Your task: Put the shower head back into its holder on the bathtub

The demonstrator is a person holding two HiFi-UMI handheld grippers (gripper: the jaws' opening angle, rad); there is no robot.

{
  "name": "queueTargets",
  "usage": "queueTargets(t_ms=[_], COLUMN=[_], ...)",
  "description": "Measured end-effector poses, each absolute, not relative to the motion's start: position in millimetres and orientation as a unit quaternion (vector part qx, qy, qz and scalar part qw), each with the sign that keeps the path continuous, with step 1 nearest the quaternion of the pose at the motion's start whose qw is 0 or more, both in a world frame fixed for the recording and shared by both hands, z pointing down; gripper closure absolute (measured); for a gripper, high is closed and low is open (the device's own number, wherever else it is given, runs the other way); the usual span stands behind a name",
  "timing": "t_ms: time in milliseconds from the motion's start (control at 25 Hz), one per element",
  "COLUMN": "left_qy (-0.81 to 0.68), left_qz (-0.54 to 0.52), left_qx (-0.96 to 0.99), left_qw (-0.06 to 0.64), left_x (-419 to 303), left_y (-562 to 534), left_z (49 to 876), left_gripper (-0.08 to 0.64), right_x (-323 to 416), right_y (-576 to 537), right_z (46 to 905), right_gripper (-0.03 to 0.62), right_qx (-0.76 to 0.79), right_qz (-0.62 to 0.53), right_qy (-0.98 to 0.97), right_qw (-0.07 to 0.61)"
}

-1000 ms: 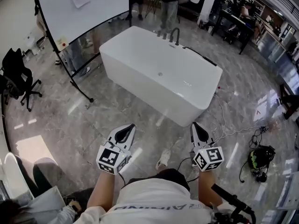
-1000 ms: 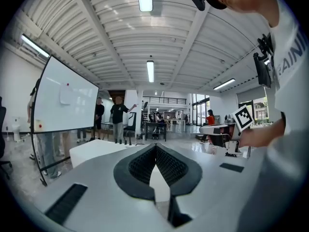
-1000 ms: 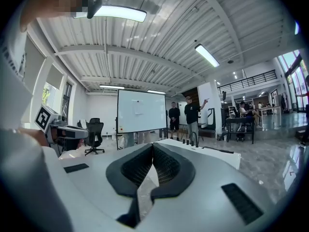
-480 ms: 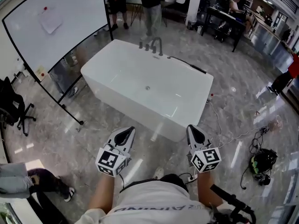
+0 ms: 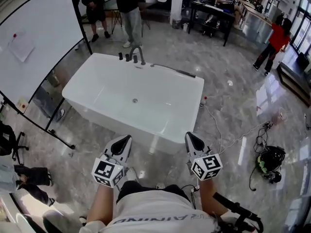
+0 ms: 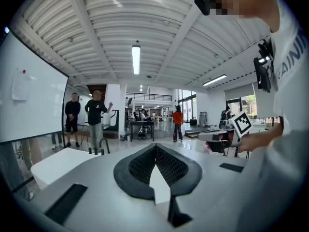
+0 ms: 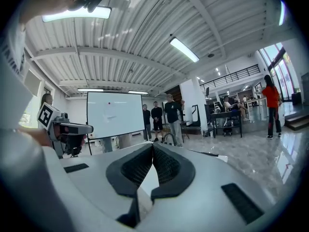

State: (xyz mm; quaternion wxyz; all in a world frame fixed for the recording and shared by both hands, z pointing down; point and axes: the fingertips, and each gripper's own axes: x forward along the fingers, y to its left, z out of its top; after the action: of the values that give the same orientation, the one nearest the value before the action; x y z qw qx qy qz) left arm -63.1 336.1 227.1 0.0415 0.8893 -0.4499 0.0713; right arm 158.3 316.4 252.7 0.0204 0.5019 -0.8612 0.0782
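At the head view's centre stands the white bathtub (image 5: 107, 89). The dark shower head (image 5: 175, 72) lies along its far rim at one o'clock, right of the faucet (image 5: 139, 53). The left gripper (image 5: 127, 139) is at seven o'clock and the right gripper (image 5: 188, 136) at five. In the left gripper view, the jaws meet, empty. In the right gripper view, the jaws are likewise together on nothing.

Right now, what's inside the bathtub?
Inside the white bathtub only a small round drain shows on its bottom; no water is evident. The dark shower head lies on the far rim, not inside. The near wall's inner face is hidden by its rim.
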Motion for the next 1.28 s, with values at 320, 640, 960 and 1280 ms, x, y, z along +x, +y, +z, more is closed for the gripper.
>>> queueTargets(t_ms=[320, 640, 960, 1280], left_qy=[-0.392, -0.341, -0.283, -0.239], left_qz=[0.061, 0.059, 0.070, 0.072], left_qx=[0.917, 0.937, 0.956, 0.966], left_qw=[0.047, 0.046, 0.047, 0.061], left_x=[-46, -82, -123, -108], left_y=[249, 114, 4, -49], left_z=[241, 230, 241, 256], left_gripper=[0.541, 0.541, 0.541, 0.541], right_x=[176, 148, 102, 101], right_y=[256, 150, 73, 37], right_z=[256, 233, 235, 251], right_gripper=[0.580, 0.580, 0.580, 0.580], right_qx=[0.557, 0.615, 0.663, 0.685], right_qz=[0.073, 0.059, 0.061, 0.075], right_qy=[-0.827, -0.786, -0.744, -0.721], right_qw=[0.026, 0.033, 0.052, 0.065])
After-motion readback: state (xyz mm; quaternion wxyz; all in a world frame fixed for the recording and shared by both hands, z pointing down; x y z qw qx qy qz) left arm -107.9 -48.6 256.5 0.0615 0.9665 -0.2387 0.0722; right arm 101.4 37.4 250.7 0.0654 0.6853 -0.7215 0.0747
